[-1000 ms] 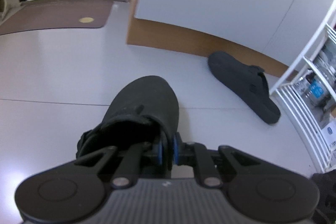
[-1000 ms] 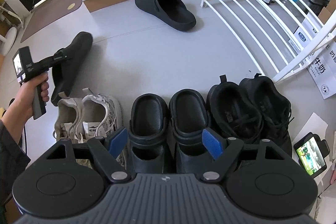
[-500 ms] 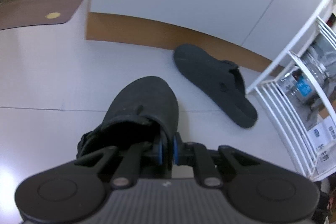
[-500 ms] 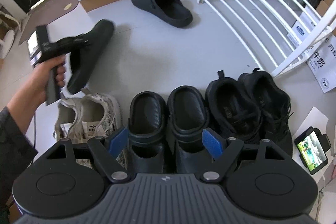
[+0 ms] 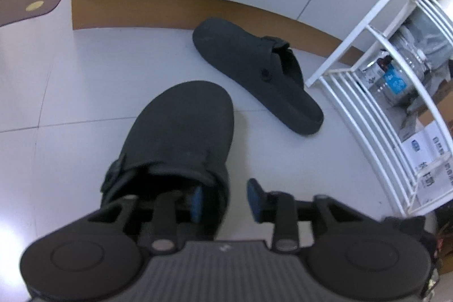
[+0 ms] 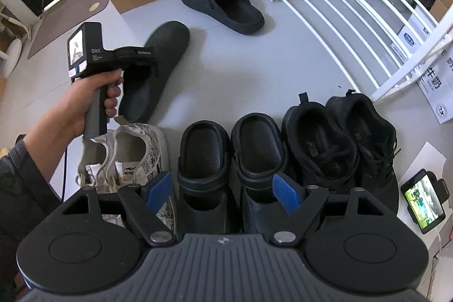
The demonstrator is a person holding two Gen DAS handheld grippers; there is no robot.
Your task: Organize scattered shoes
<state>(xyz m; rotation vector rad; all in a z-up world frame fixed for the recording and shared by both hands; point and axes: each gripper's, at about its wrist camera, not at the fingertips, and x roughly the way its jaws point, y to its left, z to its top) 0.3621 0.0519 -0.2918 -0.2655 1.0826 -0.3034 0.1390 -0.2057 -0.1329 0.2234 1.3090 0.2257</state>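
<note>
Black clog (image 5: 181,129) lies on the grey floor (image 5: 85,92), its side wall between the left gripper (image 5: 223,203) fingers; jaws opening, right pad clear of it. Second clog (image 5: 254,75) sits nearby by the white rack (image 5: 368,115). Right gripper (image 6: 223,188) hangs spread and empty over the slippers (image 6: 229,154), between sneakers (image 6: 133,157) and black trainers (image 6: 339,143).

We see bare floor (image 6: 249,75) open between the row of shoes (image 6: 254,149) and the far clog (image 6: 223,6); the white rack (image 6: 348,4) blocks the right, the near clog (image 6: 158,58) the left.
</note>
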